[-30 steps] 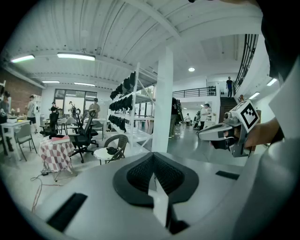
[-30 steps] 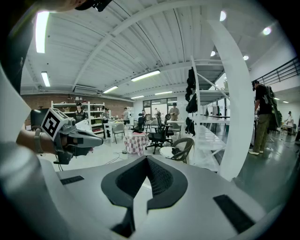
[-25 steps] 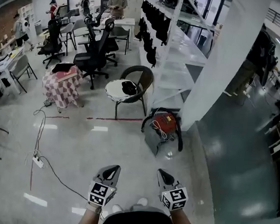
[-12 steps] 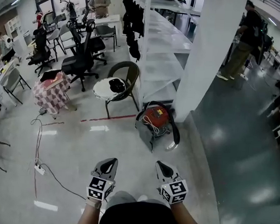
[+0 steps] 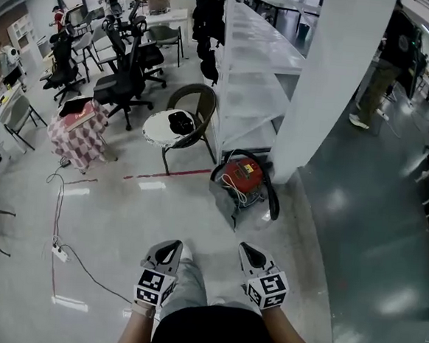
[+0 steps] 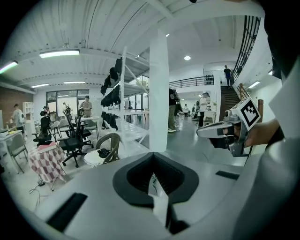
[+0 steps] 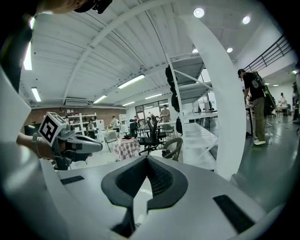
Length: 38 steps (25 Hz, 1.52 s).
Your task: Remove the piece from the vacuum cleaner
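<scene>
The red vacuum cleaner stands on the floor at the foot of a white pillar, with a black hose looped round it and a pale cord on top. Which piece comes off cannot be made out from here. My left gripper and right gripper are held side by side low in the head view, well short of the vacuum. Both are shut with nothing in them. The left gripper view shows the right gripper beside it. The right gripper view shows the left gripper.
A wicker chair with a round white seat stands left of the vacuum, beside a white shelving rack. A checkered table, office chairs and people are farther back. A cable with a power strip lies on the floor at left.
The view has advanced toward the vacuum, which now looks larger. A leg now shows between the grippers. Both grippers keep their pose and stay shut.
</scene>
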Motion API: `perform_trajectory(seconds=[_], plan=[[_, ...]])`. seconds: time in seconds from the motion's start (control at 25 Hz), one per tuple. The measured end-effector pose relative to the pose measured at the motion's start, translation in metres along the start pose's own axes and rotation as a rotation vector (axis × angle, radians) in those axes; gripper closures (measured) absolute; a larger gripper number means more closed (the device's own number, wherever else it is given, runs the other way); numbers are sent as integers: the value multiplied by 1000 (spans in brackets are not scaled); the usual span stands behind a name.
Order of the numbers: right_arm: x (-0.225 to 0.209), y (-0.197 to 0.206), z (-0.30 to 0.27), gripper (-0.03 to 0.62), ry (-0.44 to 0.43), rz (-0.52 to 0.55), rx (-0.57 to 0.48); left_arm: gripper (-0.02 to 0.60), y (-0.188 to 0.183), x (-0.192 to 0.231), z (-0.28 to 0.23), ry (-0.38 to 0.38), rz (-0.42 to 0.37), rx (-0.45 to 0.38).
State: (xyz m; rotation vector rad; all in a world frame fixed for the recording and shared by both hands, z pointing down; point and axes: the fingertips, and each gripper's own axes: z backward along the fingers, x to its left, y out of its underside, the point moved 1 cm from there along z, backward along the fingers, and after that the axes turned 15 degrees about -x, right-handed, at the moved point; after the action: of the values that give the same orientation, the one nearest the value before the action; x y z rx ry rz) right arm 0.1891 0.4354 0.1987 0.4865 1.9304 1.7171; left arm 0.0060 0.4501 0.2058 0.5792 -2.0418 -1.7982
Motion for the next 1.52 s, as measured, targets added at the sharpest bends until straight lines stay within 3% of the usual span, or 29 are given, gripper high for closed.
perform_trajectory(seconds=[0.2,0.4,0.88,1.16,1.52], plan=[[-20,7,-67,566,-13,30,32,565,7,57,-37,-25,-23,-2],[-43,9,-155,567,-18,57,73,565,18,128,-89,-15,17,-1],[-81,11,-329,566,13,71,148,565,28,260,-211,132,21,76],[-106,35,-363,566,55,41,211,565,55,285,-244,182,55,158],[-157,94,-372,565,27,44,335,565,96,264,-293,199,83,248]])
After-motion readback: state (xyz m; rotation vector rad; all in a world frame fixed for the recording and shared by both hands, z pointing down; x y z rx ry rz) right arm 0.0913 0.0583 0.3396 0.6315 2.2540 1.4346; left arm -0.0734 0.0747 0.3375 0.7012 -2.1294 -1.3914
